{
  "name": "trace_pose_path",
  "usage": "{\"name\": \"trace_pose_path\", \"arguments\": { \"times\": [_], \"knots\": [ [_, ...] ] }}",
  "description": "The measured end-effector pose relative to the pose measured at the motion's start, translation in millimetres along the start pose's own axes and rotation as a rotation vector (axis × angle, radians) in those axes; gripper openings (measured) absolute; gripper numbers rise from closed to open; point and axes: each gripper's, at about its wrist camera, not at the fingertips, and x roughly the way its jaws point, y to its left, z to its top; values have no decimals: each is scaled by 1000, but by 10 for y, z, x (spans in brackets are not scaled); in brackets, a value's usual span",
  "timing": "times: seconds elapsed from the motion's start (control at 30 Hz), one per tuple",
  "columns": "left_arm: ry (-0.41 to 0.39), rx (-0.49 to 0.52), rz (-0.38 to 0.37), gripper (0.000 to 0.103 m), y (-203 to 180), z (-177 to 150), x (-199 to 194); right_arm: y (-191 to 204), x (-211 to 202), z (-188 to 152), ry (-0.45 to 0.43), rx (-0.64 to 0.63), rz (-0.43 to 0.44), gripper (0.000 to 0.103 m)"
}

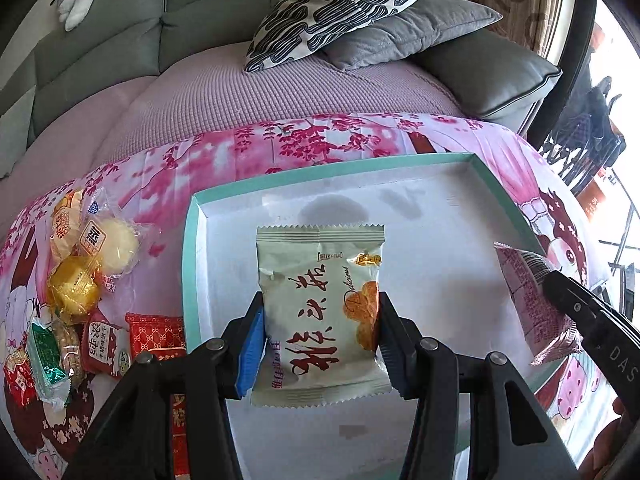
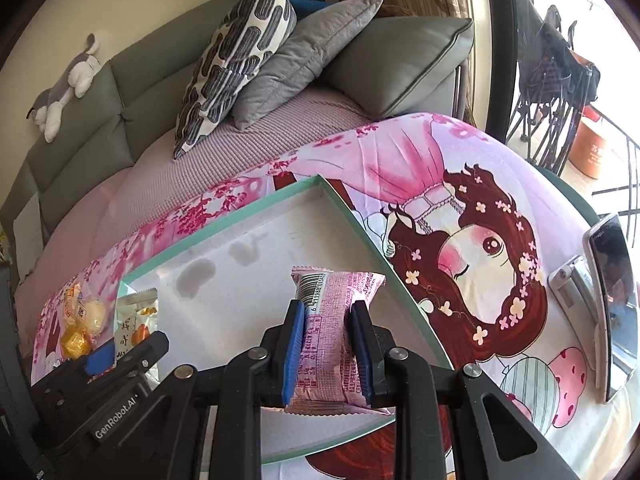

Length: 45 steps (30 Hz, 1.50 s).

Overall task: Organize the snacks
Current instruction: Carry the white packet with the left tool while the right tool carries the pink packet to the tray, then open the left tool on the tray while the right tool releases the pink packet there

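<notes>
Left gripper [image 1: 320, 336]: jaws clamped on a pale green snack packet [image 1: 320, 312], held over the white tray [image 1: 460, 280]. Right gripper [image 2: 326, 356]: jaws clamped on a pink snack packet [image 2: 332, 320], also above the tray, near its right rim. Loose snacks [image 1: 80, 272] lie in a pile on the pink cloth [image 1: 280, 148], left of the tray. Phone [image 2: 612, 300] on a stand at right.

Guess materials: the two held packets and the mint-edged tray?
Pale packet in the left tool: looks like matte plastic film, with crimped zigzag seals. Pink packet in the right tool: thin printed film, creased where gripped. Tray: probably coated cardboard, with thin folded walls and a stained white floor.
</notes>
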Motion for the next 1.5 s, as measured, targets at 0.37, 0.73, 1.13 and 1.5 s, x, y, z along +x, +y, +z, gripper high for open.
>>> {"name": "trace_pose_path", "arguments": {
  "times": [0.37,0.73,1.13,1.5],
  "knots": [
    [59,-2,19,53,89,-32,220,-6,140,-53,61,-3,-27,26],
    [83,0,8,62,59,-44,192,-16,124,-21,66,-5,-56,34],
    [33,-45,9,86,177,3,-50,-41,42,17,33,-11,-52,89],
    [5,-89,54,102,386,-34,-87,53,34,10,36,-67,-59,103]
  ]
}}
